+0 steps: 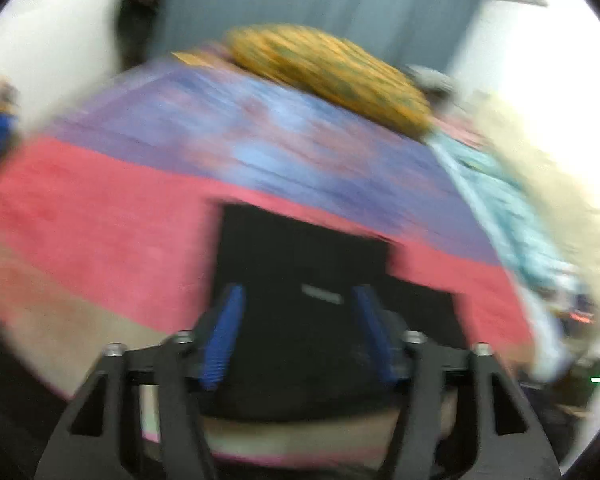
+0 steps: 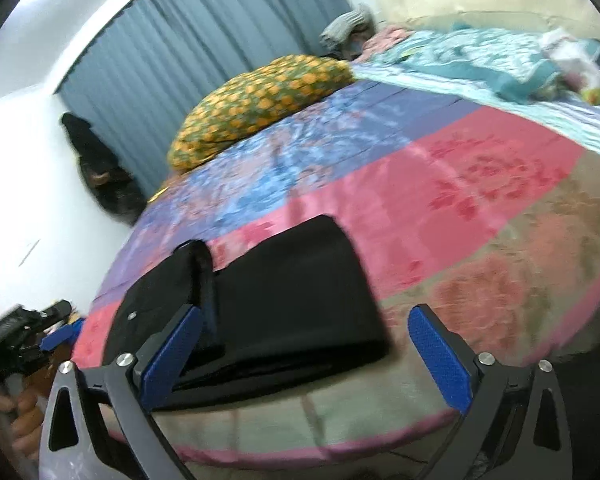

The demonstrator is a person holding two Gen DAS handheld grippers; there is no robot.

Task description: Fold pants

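Pants (image 2: 284, 304) lie folded into a compact black block near the bedspread's (image 2: 460, 208) front edge, well short of the orange pillow (image 2: 260, 100) — laid flat, in my judgement, for a further fold. Your right gripper (image 2: 304, 344) hovers with fingers wide apart, empty. Your left gripper (image 1: 298, 332) also stands parted, nothing between — its view is badly blurred, hiding seams and layers.

White wall (image 2: 16, 168), grey-blue curtain (image 2: 188, 28), patchwork bed (image 2: 480, 184)
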